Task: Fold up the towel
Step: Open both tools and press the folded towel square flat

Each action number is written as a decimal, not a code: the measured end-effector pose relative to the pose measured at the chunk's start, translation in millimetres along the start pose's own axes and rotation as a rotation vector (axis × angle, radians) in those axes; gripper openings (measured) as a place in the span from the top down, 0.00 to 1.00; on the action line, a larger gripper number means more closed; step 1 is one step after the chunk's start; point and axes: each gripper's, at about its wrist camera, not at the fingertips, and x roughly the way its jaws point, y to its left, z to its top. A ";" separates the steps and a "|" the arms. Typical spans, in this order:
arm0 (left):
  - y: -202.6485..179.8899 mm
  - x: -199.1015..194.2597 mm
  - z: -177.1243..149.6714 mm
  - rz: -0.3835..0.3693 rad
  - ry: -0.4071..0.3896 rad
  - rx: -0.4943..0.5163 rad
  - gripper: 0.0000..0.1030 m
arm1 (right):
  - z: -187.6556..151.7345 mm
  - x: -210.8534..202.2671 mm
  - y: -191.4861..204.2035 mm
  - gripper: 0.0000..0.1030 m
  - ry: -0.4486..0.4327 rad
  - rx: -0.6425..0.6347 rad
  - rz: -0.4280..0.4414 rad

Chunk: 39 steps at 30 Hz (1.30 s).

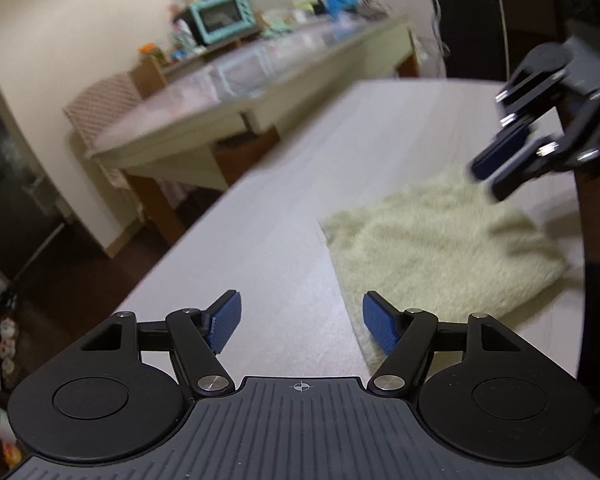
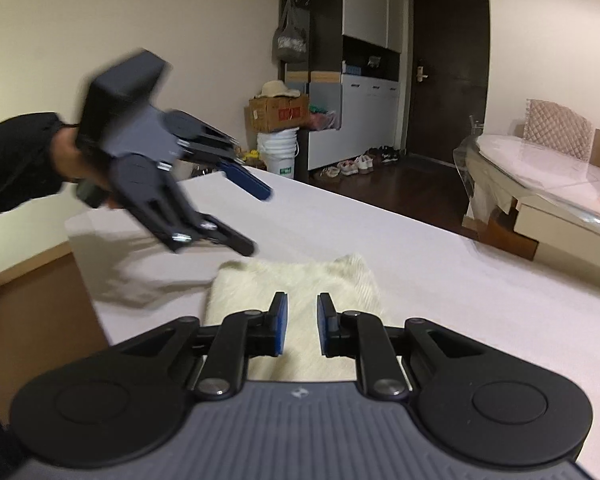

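A cream fluffy towel [image 1: 440,248] lies folded on the white table [image 1: 280,220]. In the left wrist view my left gripper [image 1: 302,304] hovers above the table just left of the towel's near edge, jaws wide open with nothing between them. My right gripper [image 1: 487,182] hangs over the towel's far right part. In the right wrist view the right gripper [image 2: 302,300] is above the towel [image 2: 300,276], pads a narrow gap apart and holding nothing. The left gripper [image 2: 258,220] is at the left there, blurred, held by a hand in a black sleeve [image 2: 16,160].
A second table with a glass top [image 1: 228,92] stands beyond, carrying a teal oven [image 1: 222,16] and clutter, with a quilted chair [image 1: 104,104] beside it. Across the room are a cardboard box [image 2: 278,114], a white bucket [image 2: 278,152], shoes [image 2: 352,166] and a dark door [image 2: 446,76].
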 end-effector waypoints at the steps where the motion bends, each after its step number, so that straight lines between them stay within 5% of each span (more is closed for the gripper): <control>1: -1.7 -1.7 -0.7 -0.001 -0.002 -0.005 0.28 | 4.3 9.8 -3.3 0.84 0.017 -0.019 0.012; 9: -31.6 3.7 -19.7 0.043 0.044 -0.042 0.28 | 13.2 67.8 -11.8 0.81 0.158 -0.133 0.063; 17: -14.9 -9.7 -17.0 0.082 -0.015 -0.125 0.24 | 17.0 39.2 -38.1 0.72 0.107 -0.062 -0.005; 26: -19.4 6.5 -25.6 0.125 0.044 -0.075 0.22 | -8.5 27.9 -53.3 0.72 0.133 -0.052 -0.081; 39: 4.5 33.2 -13.1 0.138 0.073 0.055 0.21 | -23.6 6.6 -13.4 0.72 0.136 0.013 -0.184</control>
